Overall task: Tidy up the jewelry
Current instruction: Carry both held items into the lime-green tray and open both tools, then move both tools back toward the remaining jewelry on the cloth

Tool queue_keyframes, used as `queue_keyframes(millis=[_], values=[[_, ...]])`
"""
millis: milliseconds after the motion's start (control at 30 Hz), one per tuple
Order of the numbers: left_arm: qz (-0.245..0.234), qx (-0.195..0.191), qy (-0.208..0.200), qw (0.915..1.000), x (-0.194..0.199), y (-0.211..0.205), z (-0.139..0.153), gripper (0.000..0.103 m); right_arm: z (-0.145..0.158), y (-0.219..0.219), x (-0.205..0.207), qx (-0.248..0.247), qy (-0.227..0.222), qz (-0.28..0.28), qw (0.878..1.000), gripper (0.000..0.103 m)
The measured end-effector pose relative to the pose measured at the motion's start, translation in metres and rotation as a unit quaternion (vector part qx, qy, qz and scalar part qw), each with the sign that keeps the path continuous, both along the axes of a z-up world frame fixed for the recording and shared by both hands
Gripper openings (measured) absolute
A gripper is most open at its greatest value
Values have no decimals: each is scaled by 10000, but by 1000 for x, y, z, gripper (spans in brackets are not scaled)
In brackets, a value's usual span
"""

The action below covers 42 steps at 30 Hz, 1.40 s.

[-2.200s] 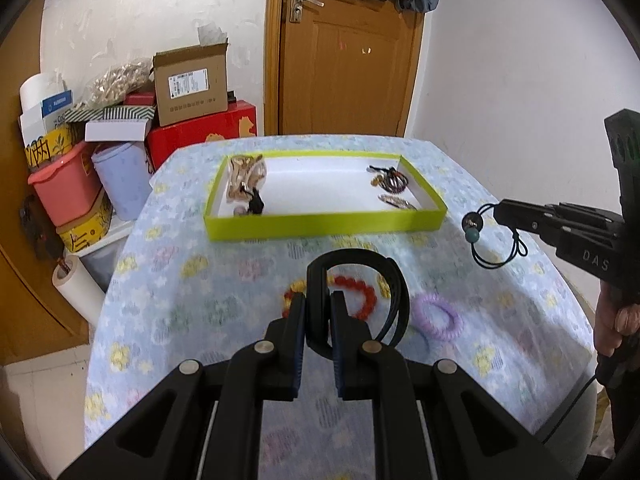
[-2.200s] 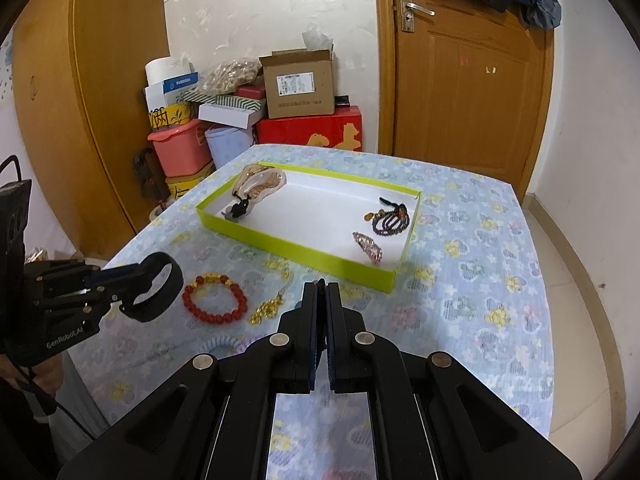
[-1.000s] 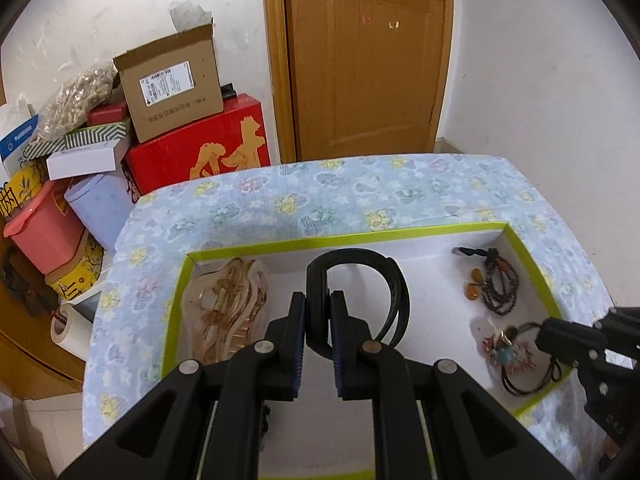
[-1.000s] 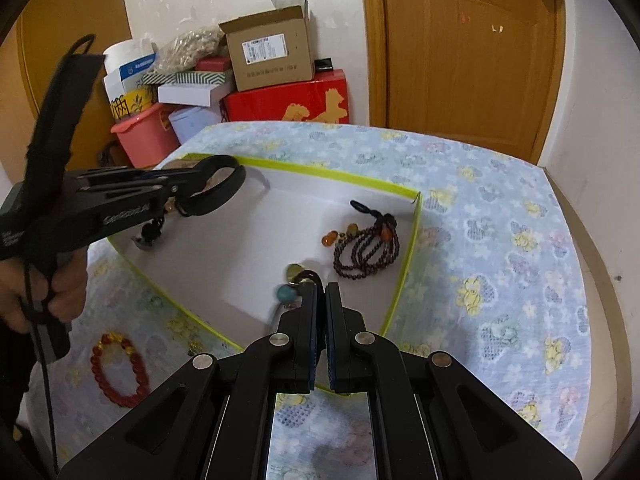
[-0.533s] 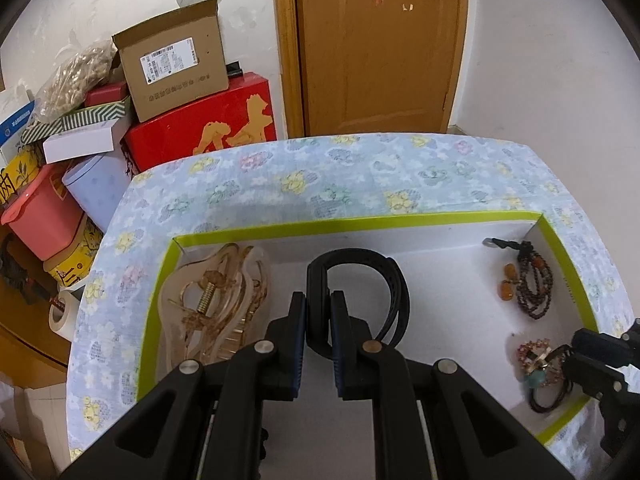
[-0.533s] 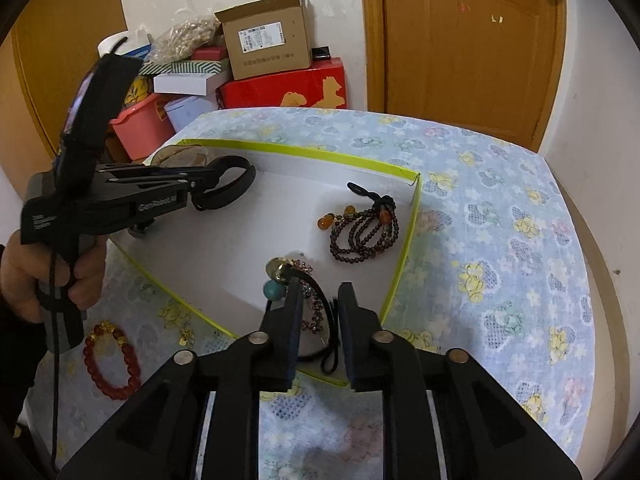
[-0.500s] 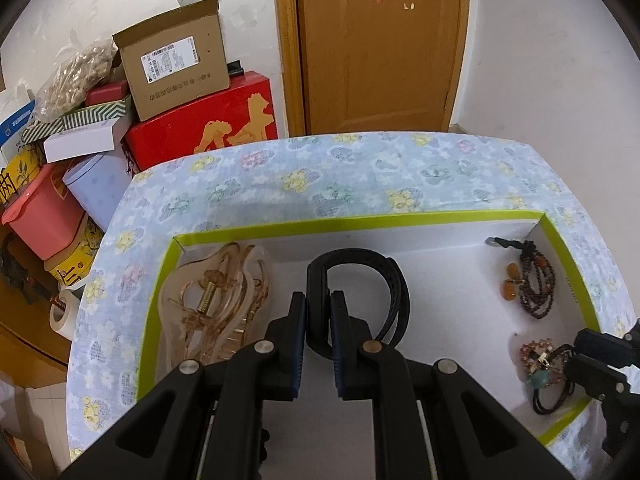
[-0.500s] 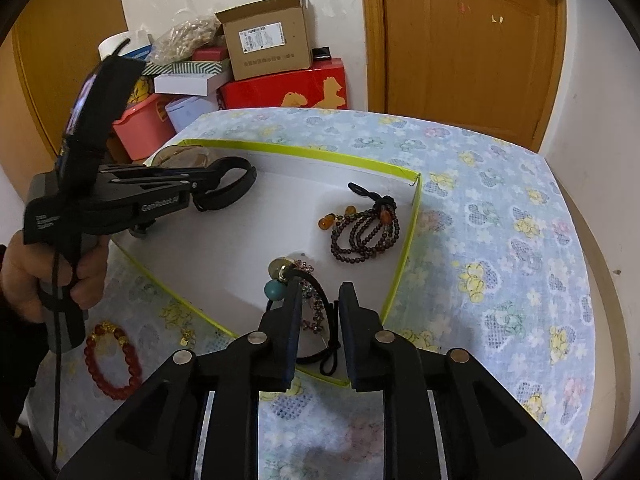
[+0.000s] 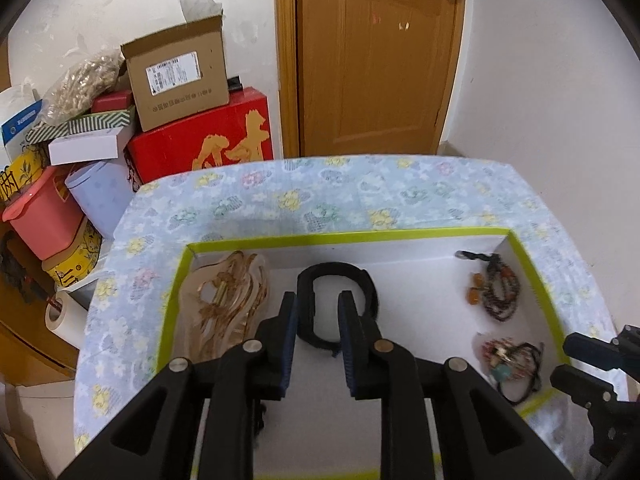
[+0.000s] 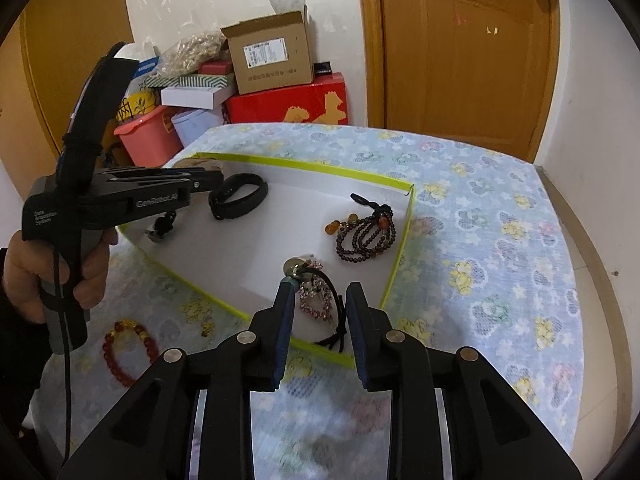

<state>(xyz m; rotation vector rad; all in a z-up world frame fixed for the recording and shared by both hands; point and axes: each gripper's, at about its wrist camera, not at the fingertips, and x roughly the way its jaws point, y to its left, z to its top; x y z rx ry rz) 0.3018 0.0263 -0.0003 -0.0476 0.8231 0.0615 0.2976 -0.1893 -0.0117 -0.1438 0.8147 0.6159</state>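
Lying in the green-rimmed tray: black band, amber clip, bead bracelets; both grippers' jaws parted, empty.

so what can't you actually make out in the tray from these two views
- Hair claw: its near end is hidden behind the left gripper in the left wrist view.
- Small dark clip: partly covered by the left gripper's body in the right wrist view; its type is unclear.
- Tray: its near rim is cut off behind the fingers.
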Motion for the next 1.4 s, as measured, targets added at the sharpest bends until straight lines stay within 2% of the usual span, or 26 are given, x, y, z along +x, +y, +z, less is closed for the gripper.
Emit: queue_keyframes(millis=[333,667,833,1100,1400], values=[[-115,-213,-269,9993,-83,-5,24,22,21,-23,-55,170,-141,-166,9996,27],[-102,-287,-416,9987,-171,-5,28,22,27,-40,-115,242,-185,-211,9993,27],[-61,-362,-421,9984,-202,-3,25,22,24,-46,-136,254,-124,-218,9994,27],[-32,-524,-333,9981,-230,-2,14,22,13,-52,-152,233,45,-250,9994,27],[-58,-532,-259,9982,-228,-3,8,22,11,-46,-156,268,128,-92,9995,28]])
